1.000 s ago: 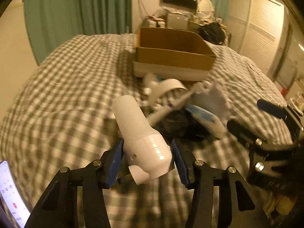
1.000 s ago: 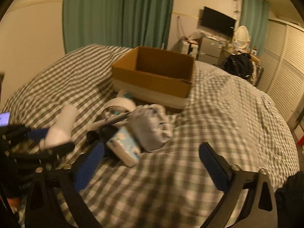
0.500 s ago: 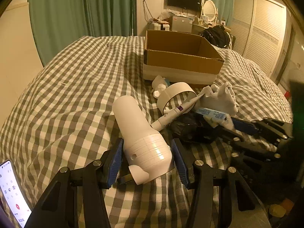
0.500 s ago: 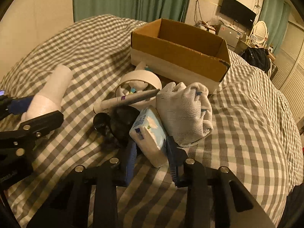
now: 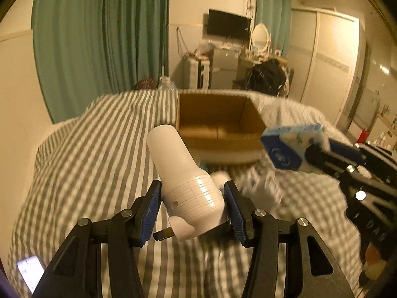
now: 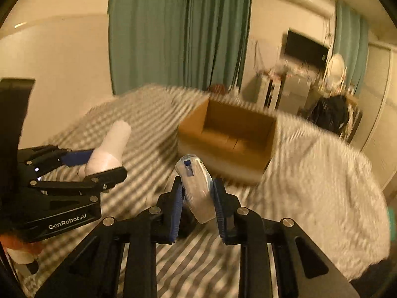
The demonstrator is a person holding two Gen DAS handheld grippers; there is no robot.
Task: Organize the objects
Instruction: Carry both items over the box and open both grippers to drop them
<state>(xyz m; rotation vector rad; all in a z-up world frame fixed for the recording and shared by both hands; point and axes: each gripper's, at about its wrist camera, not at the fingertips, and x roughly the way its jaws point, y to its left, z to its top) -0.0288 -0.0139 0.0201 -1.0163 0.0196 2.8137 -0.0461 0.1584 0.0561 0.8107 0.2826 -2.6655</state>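
My left gripper is shut on a white hair dryer, held up off the checked bed; its barrel points toward the open cardboard box. My right gripper is shut on a blue-and-white tissue pack, also lifted above the bed. In the left wrist view the tissue pack and right gripper hang at the right, near the box's corner. In the right wrist view the left gripper with the hair dryer is at the left. The box looks empty inside.
White items lie blurred on the bed below the grippers. A lit phone lies at the lower left. Green curtains, a dresser with a TV and a dark bag stand beyond the bed.
The right gripper closed on the tissue pack and lifted it off the pile. Both grippers rose from the bed with their objects, and the view tilted up toward the box.
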